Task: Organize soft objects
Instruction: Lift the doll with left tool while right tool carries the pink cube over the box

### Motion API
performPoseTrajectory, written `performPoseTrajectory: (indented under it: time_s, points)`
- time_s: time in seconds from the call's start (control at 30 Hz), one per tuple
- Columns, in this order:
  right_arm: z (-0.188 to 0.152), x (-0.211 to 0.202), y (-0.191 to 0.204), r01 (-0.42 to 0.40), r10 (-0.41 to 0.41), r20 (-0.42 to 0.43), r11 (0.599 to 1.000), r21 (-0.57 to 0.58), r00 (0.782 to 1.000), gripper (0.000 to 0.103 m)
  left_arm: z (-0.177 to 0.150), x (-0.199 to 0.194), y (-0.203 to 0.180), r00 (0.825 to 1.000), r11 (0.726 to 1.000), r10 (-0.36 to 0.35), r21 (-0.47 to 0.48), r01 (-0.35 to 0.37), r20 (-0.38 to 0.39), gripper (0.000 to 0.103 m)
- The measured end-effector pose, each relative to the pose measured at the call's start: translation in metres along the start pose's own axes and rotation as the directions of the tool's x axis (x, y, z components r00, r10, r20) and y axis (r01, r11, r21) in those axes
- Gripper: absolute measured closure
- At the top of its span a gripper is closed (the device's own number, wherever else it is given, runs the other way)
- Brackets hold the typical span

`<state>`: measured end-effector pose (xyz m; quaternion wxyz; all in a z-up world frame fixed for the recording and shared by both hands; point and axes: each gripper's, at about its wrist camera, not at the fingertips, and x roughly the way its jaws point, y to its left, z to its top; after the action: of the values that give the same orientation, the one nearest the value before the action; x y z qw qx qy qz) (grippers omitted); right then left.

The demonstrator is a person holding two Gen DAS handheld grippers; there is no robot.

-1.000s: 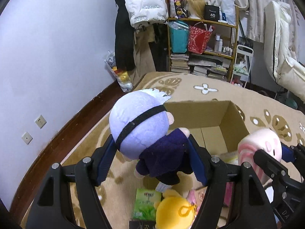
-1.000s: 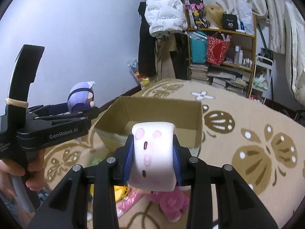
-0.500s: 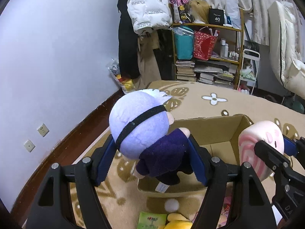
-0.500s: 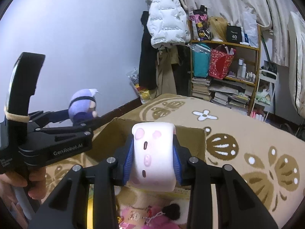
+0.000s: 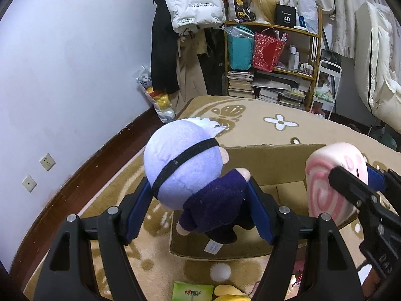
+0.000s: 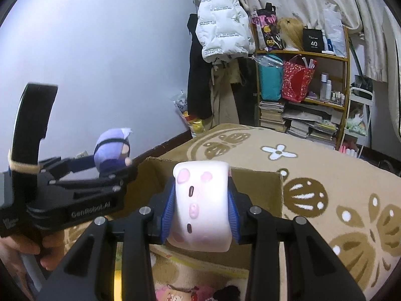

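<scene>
On the left we hold the left gripper [image 5: 200, 210]; its blue ribbed pads press from both sides on the plush doll [image 5: 193, 175], which has a round lilac head of soft fabric, a black band across it and a dark purple fuzzy body. The doll's face is turned away and we cannot see it. Below it the cardboard box [image 5: 270, 160] stands open on the beige patterned carpet [image 5: 250, 125]; the doll hides part of the box floor. At the bottom edge a green packet [image 5: 193, 292] and something yellow are cut off. To the right, the right gripper [image 6: 200, 208] is closed on the pink block toy [image 6: 201, 205], smooth and squarish with rounded corners, above the box's near edge.
</scene>
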<state>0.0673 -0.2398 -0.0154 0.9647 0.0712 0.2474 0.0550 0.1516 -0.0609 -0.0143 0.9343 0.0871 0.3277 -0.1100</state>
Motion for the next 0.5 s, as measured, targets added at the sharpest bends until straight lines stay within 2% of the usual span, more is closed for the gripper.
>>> performPoseTrajectory:
  time_s: [0.5]
  points:
    - [-0.012, 0.021, -0.012, -0.017, 0.019, -0.049, 0.999, 0.05, 0.999, 0.057, -0.007, 0.016, -0.01, 0.999, 0.999, 0.0, 0.041, 0.001, -0.034, 0.028]
